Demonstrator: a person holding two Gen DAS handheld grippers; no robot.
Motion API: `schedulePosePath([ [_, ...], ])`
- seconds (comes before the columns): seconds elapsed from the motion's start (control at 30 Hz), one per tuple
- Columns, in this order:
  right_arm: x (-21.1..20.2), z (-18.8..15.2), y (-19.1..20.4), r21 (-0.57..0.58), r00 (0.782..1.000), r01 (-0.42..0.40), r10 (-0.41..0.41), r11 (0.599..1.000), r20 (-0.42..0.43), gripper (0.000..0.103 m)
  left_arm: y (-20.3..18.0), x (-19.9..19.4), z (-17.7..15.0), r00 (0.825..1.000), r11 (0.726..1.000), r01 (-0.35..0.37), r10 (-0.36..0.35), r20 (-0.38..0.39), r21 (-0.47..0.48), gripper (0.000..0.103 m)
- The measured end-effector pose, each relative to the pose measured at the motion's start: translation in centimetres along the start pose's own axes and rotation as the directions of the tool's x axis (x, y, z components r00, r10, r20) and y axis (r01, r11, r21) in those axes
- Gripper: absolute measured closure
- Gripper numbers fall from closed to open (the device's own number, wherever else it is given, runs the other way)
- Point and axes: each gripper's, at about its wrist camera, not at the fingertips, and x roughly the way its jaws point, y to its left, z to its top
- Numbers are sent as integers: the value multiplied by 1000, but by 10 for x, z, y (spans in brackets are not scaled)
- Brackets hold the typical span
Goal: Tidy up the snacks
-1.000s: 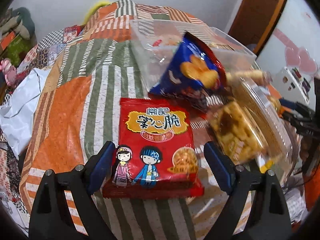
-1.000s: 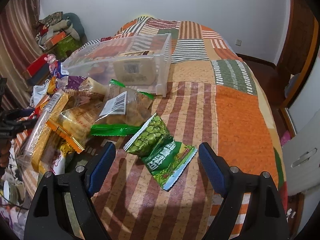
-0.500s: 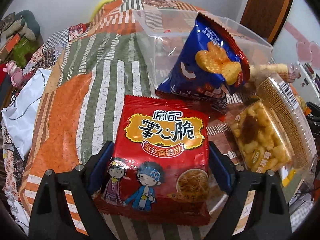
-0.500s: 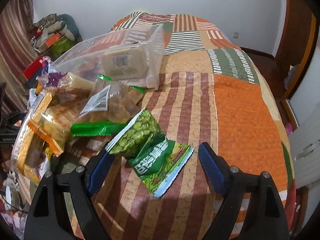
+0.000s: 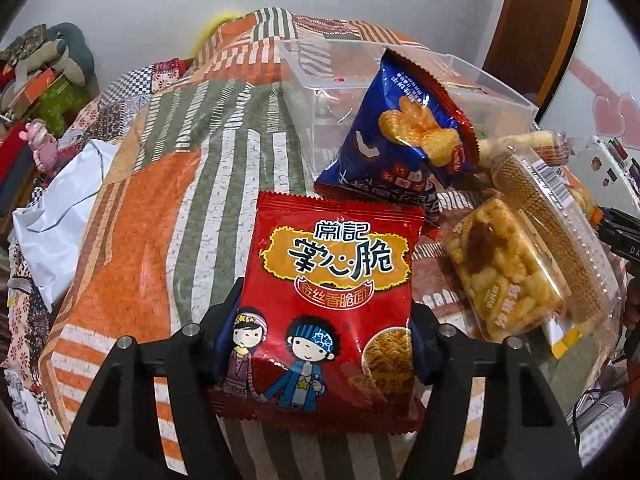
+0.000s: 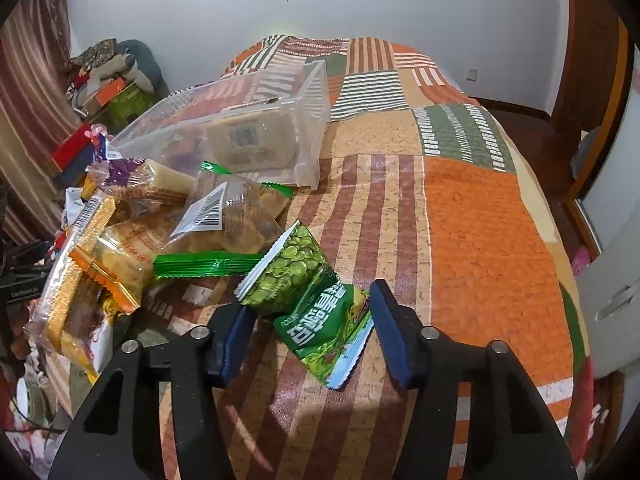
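The red noodle pack [image 5: 332,300] lies on the bed [image 5: 132,280] between the left tongs [image 5: 322,344], whose jaws have just been closing and now press its two edges. The green pea bag [image 6: 308,300] sits between the right tongs [image 6: 310,332], also closing; the left pad touches it, the right looks just clear. Ahead of both tongs the clear bin [image 6: 256,136] holds only a few packs, so most sorting seems left. A blue bag [image 5: 404,140], a yellow rice bar [image 5: 504,272] and others lie loose beside it. The red pack reads "常記 掌心脆" and "金丝香脆面"; the pea bag's lettering is illegible.
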Motion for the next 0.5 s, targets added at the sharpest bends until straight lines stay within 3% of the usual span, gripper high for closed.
schedulePosePath([
  [0.03,-1,1,0,3,1000,-8,8,1000,1,61,1,-4,-1,1000,1000,-3,3,7,-5,36],
  [0.17,-11,7,-2,9,999,-28,28,1000,22,66,6,-16,0,999,1000,-19,19,30,-17,36],
  [0.5,-40,22,7,-25,991,-8,11,1000,131,66,13,-60,13,991,998,-25,33,132,-57,36],
])
